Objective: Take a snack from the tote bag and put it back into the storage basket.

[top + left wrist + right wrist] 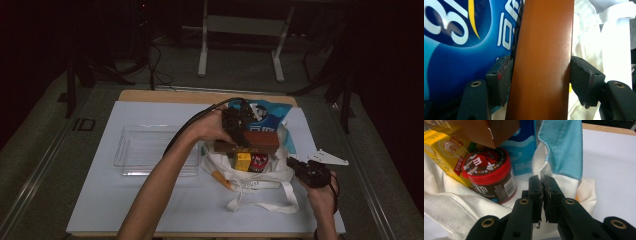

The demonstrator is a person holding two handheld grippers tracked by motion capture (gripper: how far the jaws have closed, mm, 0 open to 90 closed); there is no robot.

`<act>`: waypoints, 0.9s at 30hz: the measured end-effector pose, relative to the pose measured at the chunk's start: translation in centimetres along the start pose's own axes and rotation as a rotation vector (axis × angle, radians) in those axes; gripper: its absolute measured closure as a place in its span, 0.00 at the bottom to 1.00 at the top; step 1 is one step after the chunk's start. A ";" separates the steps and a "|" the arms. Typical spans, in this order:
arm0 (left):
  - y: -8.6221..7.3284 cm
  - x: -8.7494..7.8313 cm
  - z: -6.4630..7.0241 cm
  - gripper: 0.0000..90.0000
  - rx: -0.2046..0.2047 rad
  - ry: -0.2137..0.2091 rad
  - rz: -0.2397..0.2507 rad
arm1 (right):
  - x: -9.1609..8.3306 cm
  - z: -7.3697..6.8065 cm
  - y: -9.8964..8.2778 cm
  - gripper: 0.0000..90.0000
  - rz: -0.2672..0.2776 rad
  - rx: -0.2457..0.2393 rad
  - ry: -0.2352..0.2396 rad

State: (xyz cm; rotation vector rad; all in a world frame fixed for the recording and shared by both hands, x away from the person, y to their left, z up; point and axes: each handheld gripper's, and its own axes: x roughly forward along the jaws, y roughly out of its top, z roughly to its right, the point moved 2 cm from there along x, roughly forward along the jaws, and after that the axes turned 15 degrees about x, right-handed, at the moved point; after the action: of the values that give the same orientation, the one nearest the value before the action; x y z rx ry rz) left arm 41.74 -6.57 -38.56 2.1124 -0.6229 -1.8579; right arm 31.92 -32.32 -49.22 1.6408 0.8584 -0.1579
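Observation:
A white cloth tote bag [250, 181] lies open on the white mat, its handles trailing toward the near edge. Over its mouth, my left gripper [239, 131] is shut on a brown box [256, 142]; both pads [584, 80] press on the sides of the brown box [541, 50]. In the bag are a yellow carton [242, 161], a red-lidded candy jar [258, 162] and a blue snack packet [270, 112]. My right gripper [542, 180] is shut on the bag's rim [556, 173], at the bag's right side [292, 162]. The jar [489, 175] and carton [441, 147] stand just beyond it.
A clear plastic tray [145, 150] sits on the mat [125, 200] left of the bag, under my left forearm. The table's wooden far edge [165, 96] lies beyond the bag. Dark floor, cables and a white stand lie farther back.

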 end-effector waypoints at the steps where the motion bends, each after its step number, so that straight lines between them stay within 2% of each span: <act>1: 0.1 0.1 0.0 0.41 0.006 -0.005 -0.008 | 0.0 0.0 0.0 0.95 -0.001 -0.001 -0.001; 13: 0.2 0.7 -0.1 0.44 0.021 -0.020 -0.040 | 0.1 0.0 -0.1 0.95 -0.001 -0.002 -0.001; 19: 0.2 0.5 0.2 0.47 0.063 0.002 -0.033 | 0.1 0.1 -0.1 0.95 -0.001 -0.001 0.001; 27: 0.2 0.1 0.7 0.48 0.089 -0.006 -0.031 | 0.1 0.1 -0.1 0.95 -0.003 0.000 0.002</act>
State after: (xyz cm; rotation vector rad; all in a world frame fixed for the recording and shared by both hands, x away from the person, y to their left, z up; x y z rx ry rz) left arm 40.98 -6.76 -38.66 2.1840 -0.6901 -1.8865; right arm 31.98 -32.34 -49.39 1.6396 0.8621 -0.1585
